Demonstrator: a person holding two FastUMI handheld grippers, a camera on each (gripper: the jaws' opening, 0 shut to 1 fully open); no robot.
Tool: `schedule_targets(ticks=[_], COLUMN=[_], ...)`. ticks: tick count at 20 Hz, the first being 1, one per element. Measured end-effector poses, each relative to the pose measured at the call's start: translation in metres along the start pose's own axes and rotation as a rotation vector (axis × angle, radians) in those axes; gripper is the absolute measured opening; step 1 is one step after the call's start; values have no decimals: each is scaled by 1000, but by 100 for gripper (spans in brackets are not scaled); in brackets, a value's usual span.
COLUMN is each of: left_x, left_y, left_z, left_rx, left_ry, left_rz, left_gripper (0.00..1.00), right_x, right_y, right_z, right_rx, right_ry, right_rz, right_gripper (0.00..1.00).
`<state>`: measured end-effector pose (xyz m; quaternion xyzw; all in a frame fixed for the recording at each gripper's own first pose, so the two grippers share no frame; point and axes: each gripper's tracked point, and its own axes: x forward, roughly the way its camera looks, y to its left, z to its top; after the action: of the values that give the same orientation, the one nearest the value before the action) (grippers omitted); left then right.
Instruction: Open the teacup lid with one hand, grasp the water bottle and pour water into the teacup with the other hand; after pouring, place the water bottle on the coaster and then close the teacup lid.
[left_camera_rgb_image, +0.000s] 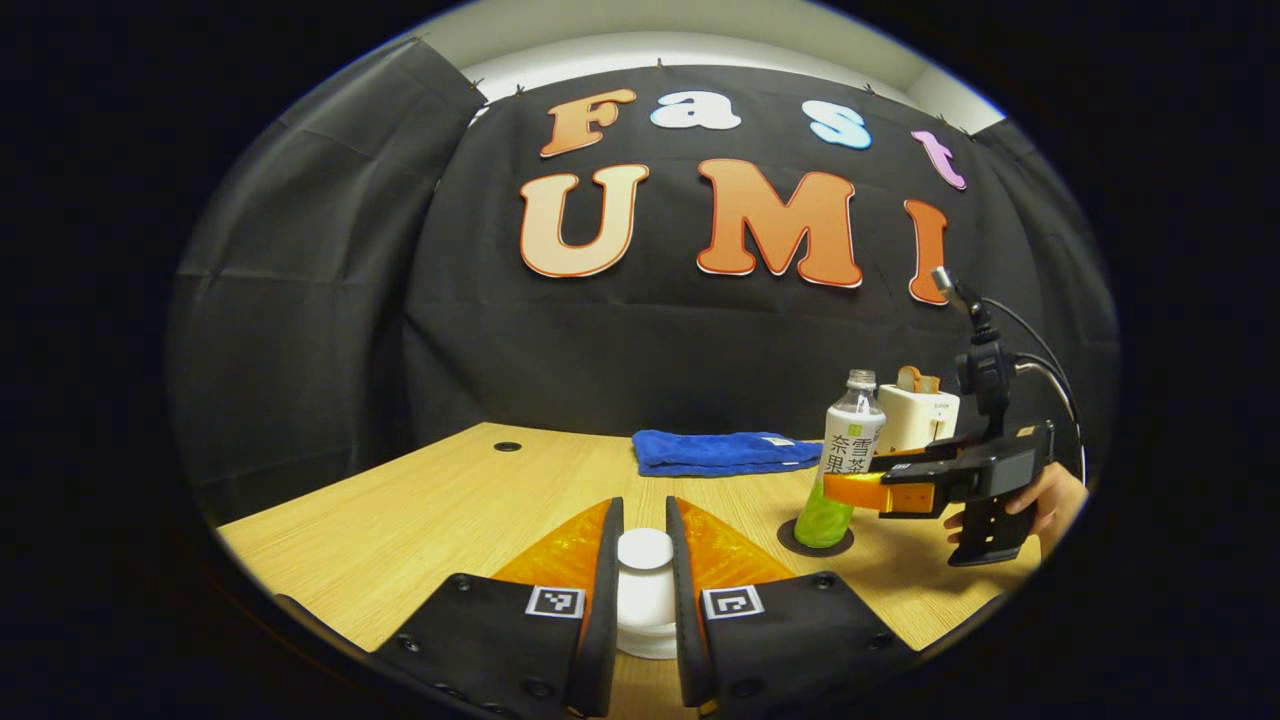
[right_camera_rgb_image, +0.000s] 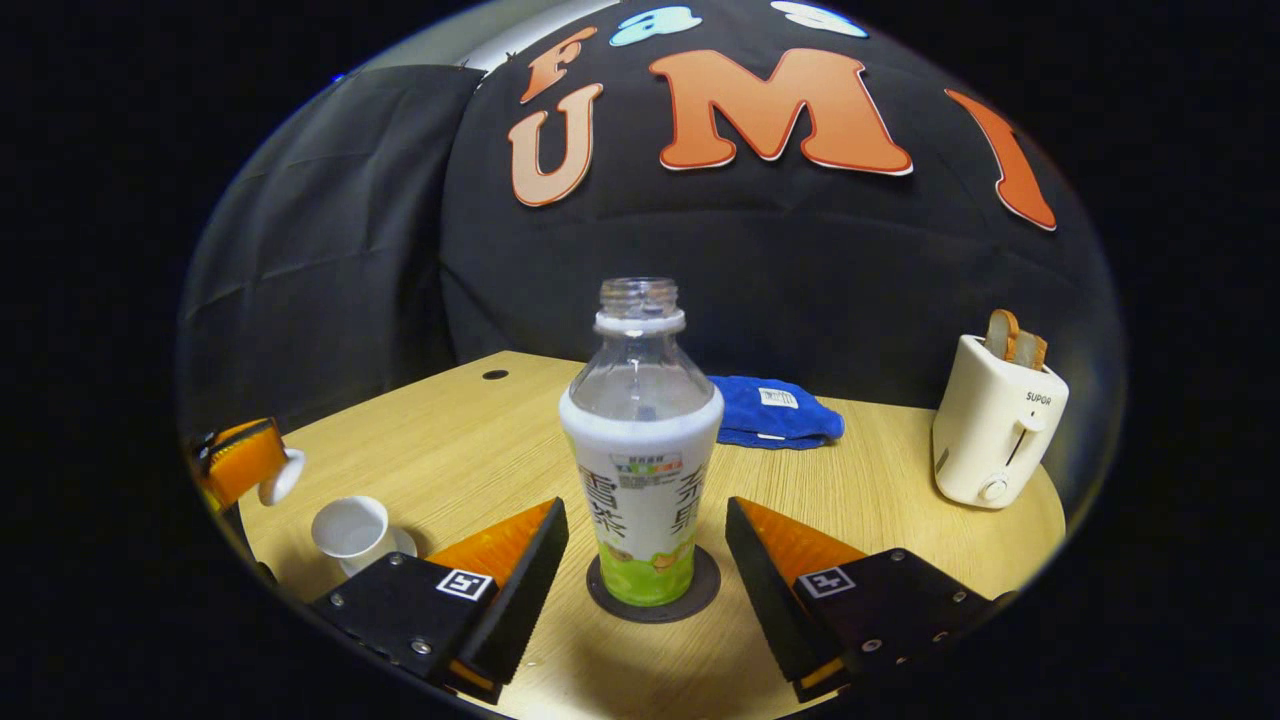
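Left gripper view: fingers (left_camera_rgb_image: 600, 600) hiding lid (left_camera_rgb_image: 645, 590) sides.

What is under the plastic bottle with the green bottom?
The clear plastic bottle with the green bottom stands on a round dark coaster on the wooden table. Only the coaster's rim shows; the bottle covers its middle.

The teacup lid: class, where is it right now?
The teacup lid sits gripped between the left tongs. In the right gripper view it hangs above and left of the open teacup.
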<state>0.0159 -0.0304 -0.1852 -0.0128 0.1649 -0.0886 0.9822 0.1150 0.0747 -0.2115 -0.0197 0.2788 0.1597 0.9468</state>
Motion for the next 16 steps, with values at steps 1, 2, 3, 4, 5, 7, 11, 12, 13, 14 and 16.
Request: schedule_targets(ticks=[1, 2, 3, 4, 5, 7, 11, 12, 13, 14, 16], left_x=[4, 8, 11, 14, 17, 20, 29, 29, 28, 28, 29], left_y=[-2, -5, -7, -8, -8, -10, -7, -8, -8, -7, -9], left_z=[-5, -11, -19, -23, -27, -35, -55, -58, -59, -56, -60], left_rx=[1, -4, -7, -3, 0, 13, 42, 42, 48, 60, 69], left_ry=[11, 29, 47, 59, 72, 94, 147, 156, 162, 148, 162], left_rz=[-6, -10, -15, -11, -11, -15, -10, -12, -12, -12, -6], left_gripper=[29, 29, 29, 29, 29, 27, 29, 29, 29, 29, 31], right_x=[-5, -11, -16, -22, -28, -38, -58, -63, -66, -68, -72], right_y=[0, -1, -2, -4, -5, -7, -7, -7, -7, -7, -7], right_z=[1, 2, 3, 3, 4, 7, 15, 17, 18, 20, 17], right_rx=[5, 10, 14, 17, 19, 20, 18, 17, 17, 18, 21], right_ry=[-7, -13, -22, -29, -37, -54, -97, -106, -115, -124, -121], right_rz=[5, 5, 5, 3, 2, -2, -2, -1, -2, -1, -1], right_gripper=[96, 96, 96, 96, 97, 97, 96, 96, 96, 96, 96])
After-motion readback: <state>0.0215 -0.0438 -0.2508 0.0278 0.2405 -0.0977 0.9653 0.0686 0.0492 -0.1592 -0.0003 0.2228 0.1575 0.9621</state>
